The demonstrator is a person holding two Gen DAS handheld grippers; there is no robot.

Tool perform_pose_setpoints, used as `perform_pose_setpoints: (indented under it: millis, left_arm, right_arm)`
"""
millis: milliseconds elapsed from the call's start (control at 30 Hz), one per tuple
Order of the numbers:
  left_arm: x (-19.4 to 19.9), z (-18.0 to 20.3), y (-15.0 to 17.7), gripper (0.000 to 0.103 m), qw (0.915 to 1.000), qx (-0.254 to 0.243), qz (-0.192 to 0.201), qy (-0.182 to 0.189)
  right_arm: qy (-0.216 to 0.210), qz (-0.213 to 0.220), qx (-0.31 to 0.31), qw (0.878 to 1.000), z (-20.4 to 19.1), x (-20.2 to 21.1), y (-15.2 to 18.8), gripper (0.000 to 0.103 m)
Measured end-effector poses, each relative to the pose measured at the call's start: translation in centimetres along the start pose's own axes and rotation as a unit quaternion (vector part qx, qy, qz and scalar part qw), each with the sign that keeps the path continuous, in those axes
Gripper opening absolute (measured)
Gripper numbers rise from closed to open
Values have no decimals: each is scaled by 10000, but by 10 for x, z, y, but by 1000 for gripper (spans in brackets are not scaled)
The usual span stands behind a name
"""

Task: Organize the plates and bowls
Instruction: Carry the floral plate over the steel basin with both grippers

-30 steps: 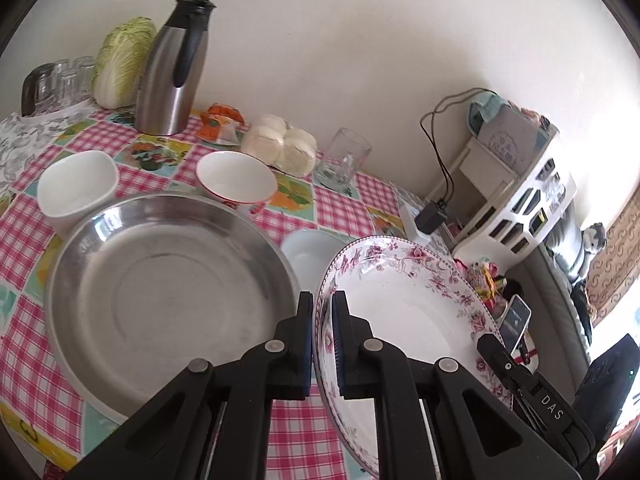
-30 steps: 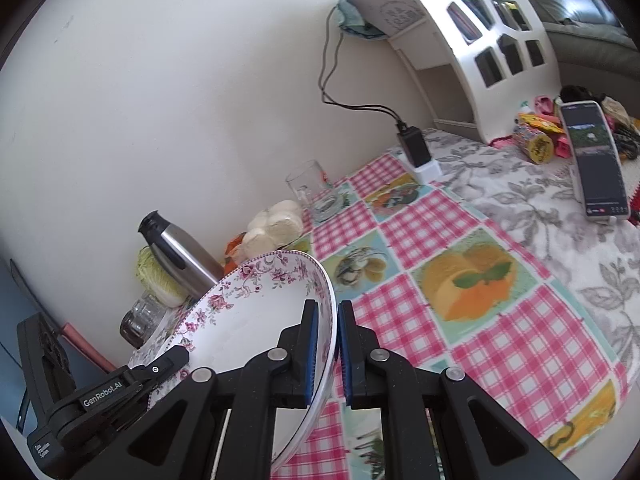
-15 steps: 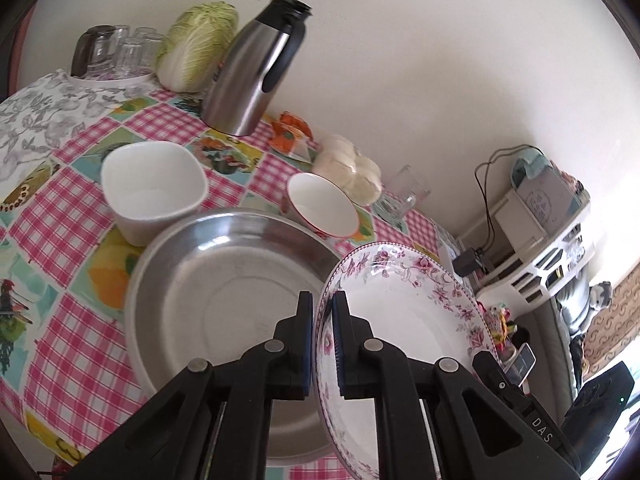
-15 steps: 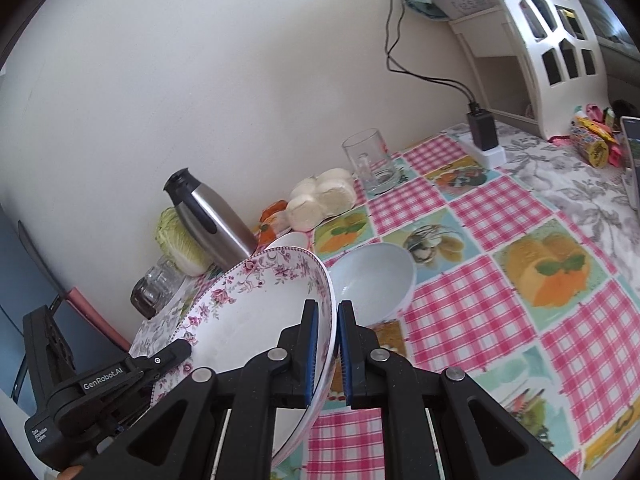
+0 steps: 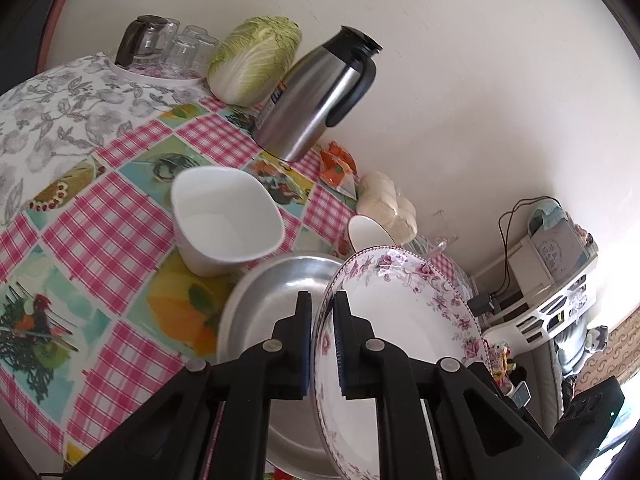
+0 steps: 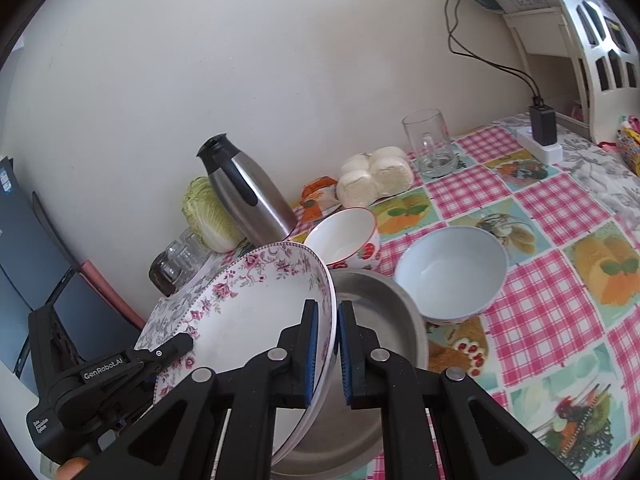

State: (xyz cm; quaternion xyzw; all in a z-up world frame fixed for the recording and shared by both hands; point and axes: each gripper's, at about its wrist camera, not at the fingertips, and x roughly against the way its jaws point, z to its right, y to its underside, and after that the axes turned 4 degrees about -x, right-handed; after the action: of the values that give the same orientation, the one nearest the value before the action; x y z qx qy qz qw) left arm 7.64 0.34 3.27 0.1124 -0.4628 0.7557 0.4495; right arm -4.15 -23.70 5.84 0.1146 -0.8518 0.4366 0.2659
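We see the left tongs [image 5: 322,312] clamped on the near rim of the floral plate [image 5: 404,320], pads on either side of the edge. The right tongs [image 6: 325,322] pinch the opposite rim of the same plate [image 6: 248,312], so it hangs tilted between both, above the steel basin [image 6: 380,320] on the bench [image 6: 560,280].

From the left tongs, the basin [image 5: 268,304] lies just beneath at 11 o'clock. Further out at 10 o'clock stands a white square bowl [image 5: 224,220]. At 12 o'clock, a small red-patterned bowl [image 5: 366,232] shows past the plate rim.

From the right tongs, a pale blue bowl [image 6: 450,272] sits at 2 o'clock, touching the basin's edge. The red-patterned bowl [image 6: 344,236] is at 12 o'clock, with a steel thermos jug [image 6: 248,196] at 11 o'clock. Steamed buns [image 6: 376,180] and a glass mug [image 6: 432,144] lie beyond, near the wall.
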Motion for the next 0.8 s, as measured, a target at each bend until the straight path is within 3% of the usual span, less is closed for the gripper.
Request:
perform_pose_setpoints:
  millis: [433, 800]
  left_arm:
    - [-11, -14, -11, 10, 9999, 75, 5, -68]
    - [-44, -13, -1, 10, 9988, -17, -365, -334]
  right_arm:
    - [-76, -138, 49, 9999, -12, -24, -1, 11]
    - [240, -400, -21, 9989, 9, -46, 3, 11]
